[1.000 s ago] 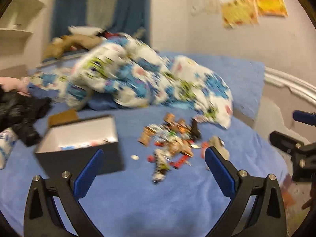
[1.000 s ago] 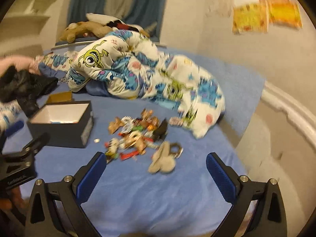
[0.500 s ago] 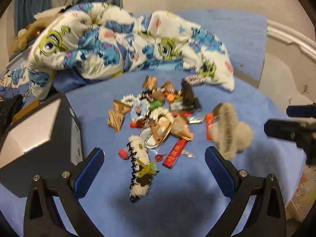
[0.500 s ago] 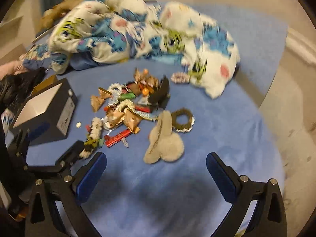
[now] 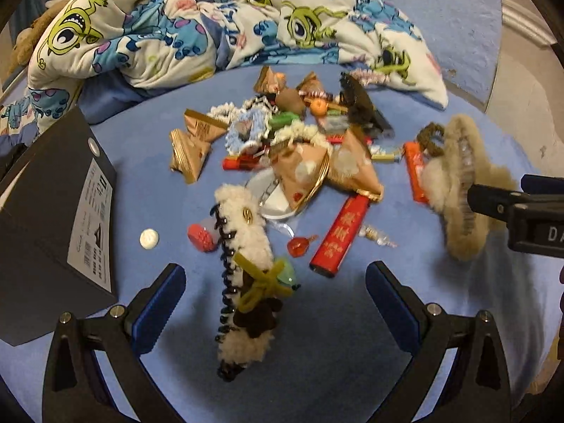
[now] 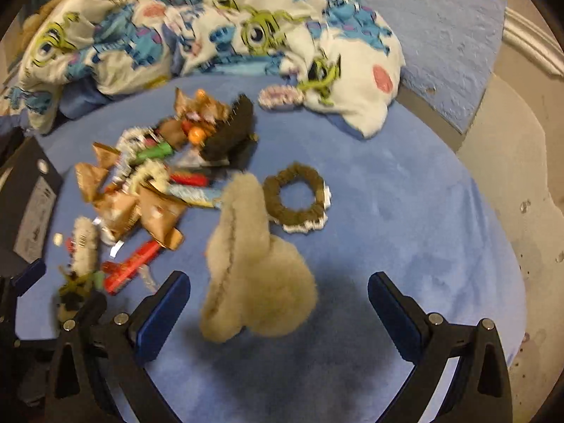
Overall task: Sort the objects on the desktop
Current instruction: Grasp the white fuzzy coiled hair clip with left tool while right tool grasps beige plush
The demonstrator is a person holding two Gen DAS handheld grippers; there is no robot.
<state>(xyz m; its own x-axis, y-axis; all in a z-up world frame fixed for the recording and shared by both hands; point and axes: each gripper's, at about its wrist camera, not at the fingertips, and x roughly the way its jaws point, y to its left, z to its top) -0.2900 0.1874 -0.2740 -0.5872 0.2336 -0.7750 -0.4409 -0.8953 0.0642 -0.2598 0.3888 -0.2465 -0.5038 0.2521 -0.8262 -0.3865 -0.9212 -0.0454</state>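
Note:
A pile of small objects lies on the blue bed cover: snack packets, hair ties, red sticks. A white fuzzy hair claw lies just in front of my open left gripper. A beige fuzzy hair claw lies between the fingers of my open right gripper; it also shows in the left wrist view. A brown scrunchie lies just beyond it. A black box stands at the left.
A rumpled monster-print duvet lies behind the pile. The bed's curved edge runs down the right side. A small white disc lies beside the box. The right gripper's body enters the left wrist view from the right.
Both grippers have moved down and forward, closer to the pile. The white claw is now at the left gripper, the beige claw between the right gripper's fingers.

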